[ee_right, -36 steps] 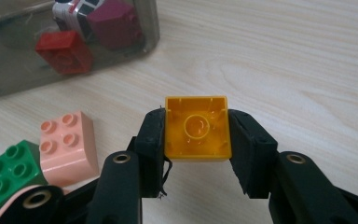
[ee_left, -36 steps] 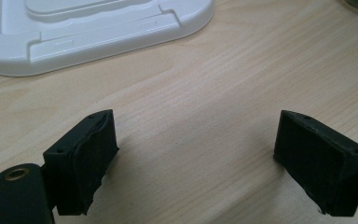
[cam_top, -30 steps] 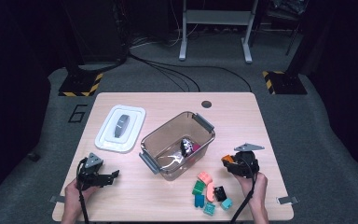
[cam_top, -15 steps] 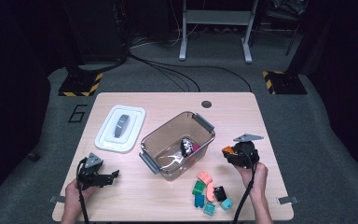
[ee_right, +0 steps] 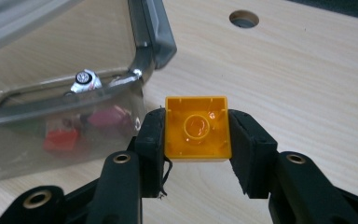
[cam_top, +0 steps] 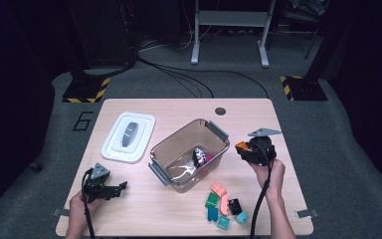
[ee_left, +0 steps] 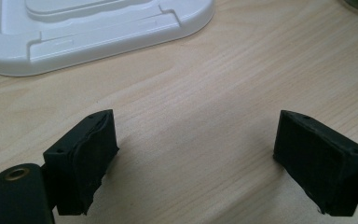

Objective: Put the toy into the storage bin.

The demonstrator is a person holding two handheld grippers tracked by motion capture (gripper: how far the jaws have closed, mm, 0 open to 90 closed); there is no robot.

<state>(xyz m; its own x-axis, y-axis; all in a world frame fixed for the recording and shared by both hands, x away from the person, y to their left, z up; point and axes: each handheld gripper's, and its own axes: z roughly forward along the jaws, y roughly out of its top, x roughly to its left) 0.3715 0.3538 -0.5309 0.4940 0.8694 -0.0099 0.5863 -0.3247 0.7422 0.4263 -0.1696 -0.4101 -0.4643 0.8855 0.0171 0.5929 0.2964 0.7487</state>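
Pale wood covers the table (cam_top: 179, 214), which carries everything within easy reach of the person seated at its near edge. Largest on it is the clear plastic bin (cam_top: 189, 153), set at an angle in the middle with its top open, probably so that toys can be dropped in from either side; a small toy car (ee_right: 84, 80) and a few coloured pieces already lie on its bottom. To its left the white lid (cam_top: 129, 137) lies flat and well apart from the bin, out of the way of the loading. Near the front edge, just right of centre, a loose heap of bricks (cam_top: 224, 204) in salmon, green, teal and black waits for sorting, close to the hand that works on it. That hand's tool, the right gripper (ee_right: 196, 135), hovers off the table just beside the bin's right end wall, its jaws narrowed onto an orange brick (ee_right: 197, 127), pinched by two opposite sides with the hollow underside facing the camera, a hold that should let it fall straight once released over the rim. The left gripper (ee_left: 193, 149) rests low over bare wood near the lid, jaws wide and holding nothing, seemingly parked until needed.
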